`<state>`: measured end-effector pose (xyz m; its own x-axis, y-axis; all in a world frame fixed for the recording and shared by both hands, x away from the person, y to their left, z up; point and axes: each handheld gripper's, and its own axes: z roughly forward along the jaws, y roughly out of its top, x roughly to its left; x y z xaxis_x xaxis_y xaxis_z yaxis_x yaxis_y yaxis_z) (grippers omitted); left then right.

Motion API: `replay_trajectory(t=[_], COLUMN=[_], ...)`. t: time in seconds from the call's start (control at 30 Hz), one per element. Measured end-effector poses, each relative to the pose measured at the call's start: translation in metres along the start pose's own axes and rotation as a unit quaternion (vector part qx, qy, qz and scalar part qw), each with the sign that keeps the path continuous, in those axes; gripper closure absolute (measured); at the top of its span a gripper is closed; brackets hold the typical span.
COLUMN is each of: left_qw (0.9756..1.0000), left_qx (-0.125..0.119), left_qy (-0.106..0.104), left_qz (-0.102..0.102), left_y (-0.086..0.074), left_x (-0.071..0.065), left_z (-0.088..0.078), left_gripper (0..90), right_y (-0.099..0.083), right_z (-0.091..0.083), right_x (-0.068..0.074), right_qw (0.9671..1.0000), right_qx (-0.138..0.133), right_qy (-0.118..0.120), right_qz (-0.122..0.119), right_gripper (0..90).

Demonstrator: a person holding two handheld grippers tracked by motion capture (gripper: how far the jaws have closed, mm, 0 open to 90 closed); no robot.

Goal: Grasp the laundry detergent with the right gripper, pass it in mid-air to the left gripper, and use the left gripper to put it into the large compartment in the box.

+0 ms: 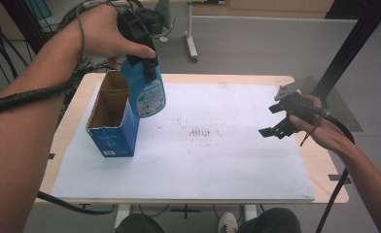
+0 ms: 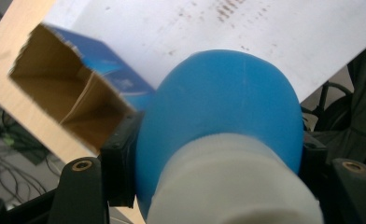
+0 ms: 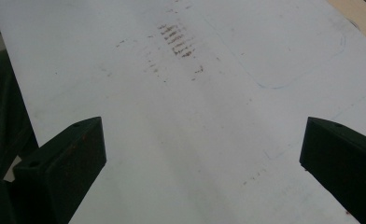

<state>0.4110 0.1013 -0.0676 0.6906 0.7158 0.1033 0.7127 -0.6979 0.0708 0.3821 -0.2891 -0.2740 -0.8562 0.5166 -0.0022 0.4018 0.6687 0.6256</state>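
Blue bottle: I see the bottle (image 1: 147, 90) upper left of the high view, hanging in the air just above and beside the open box (image 1: 112, 116), its lower end level with the box's top rim.
Left gripper: my left gripper (image 1: 148, 65) has its jaws closed on the bottle near its top, pointing downward; the left hand (image 1: 103, 31) wraps the grip above it.
Left gripper view: here I get the bottle from the top end, a rounded blue shoulder (image 2: 218, 107) and a white cap (image 2: 232, 182) at bottom centre, with a black jaw pressed against each side. The label does not appear from this angle.
High view: here the label faces me, a pale oval patch with print too small to read.
Box: blue cardboard outside, brown inside, top flaps open, standing at the left of the white mat (image 1: 217, 145); the left gripper view looks into its open mouth (image 2: 64, 100) at upper left.
Right gripper: my right gripper (image 1: 276, 124) sits over the right edge of the mat, jaws spread wide with nothing between them.
Right gripper view: the two black jaws rise in the lower corners over bare mat, with brown specks (image 3: 176, 42) near the top.
Hard to tell: the bottle's base is cut from sight in the left gripper view, and blur softens the cap.
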Motion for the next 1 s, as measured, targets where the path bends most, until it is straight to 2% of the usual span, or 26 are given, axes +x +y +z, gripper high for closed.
replay_trajectory(t=[0.13, 0.27, 0.4, 0.57, 0.73, 0.77, 0.9, 1.0], left_qw=[0.9991, 0.9973, 0.9934, 0.9888, 0.9822, 0.9793, 0.9725, 0.9646], left_qx=[-0.003, -0.004, -0.013, -0.015, -0.017, -0.02, -0.019, -0.016], left_qy=[0.003, 0.007, 0.005, 0.006, 0.012, 0.013, 0.013, 0.012], left_qz=[-0.042, -0.073, -0.114, -0.148, -0.186, -0.201, -0.232, -0.263], left_y=[-0.005, -0.007, -0.01, -0.014, -0.018, -0.019, -0.022, -0.024], left_x=[0.011, 0.02, 0.028, 0.038, 0.05, 0.052, 0.063, 0.07], left_z=[-0.009, -0.021, -0.033, -0.045, -0.053, -0.054, -0.057, -0.059], left_gripper=[35.6, 35.6, 35.6, 35.6, 35.6, 35.6, 35.6, 35.6], right_y=[-0.003, -0.003, -0.002, 0.0, 0.002, 0.003, 0.006, 0.007], right_z=[-0.003, -0.004, -0.004, -0.004, -0.008, -0.009, -0.011, -0.013], right_x=[-0.003, -0.004, -0.004, -0.005, -0.006, -0.006, -0.006, -0.005], right_qw=[1.0, 1.0, 1.0, 1.0, 1.0, 1.0, 1.0, 0.9999], right_qx=[0.003, 0.003, 0.0, 0.003, 0.001, 0.003, 0.004, 0.003], right_qy=[0.002, 0.003, 0.005, 0.007, 0.003, 0.003, 0.001, -0.003], right_qz=[0.006, 0.007, 0.006, 0.001, -0.004, -0.005, -0.009, -0.013], right_gripper=[0.3, 0.3, 0.3, 0.3, 0.3, 0.3, 0.3, 0.3])
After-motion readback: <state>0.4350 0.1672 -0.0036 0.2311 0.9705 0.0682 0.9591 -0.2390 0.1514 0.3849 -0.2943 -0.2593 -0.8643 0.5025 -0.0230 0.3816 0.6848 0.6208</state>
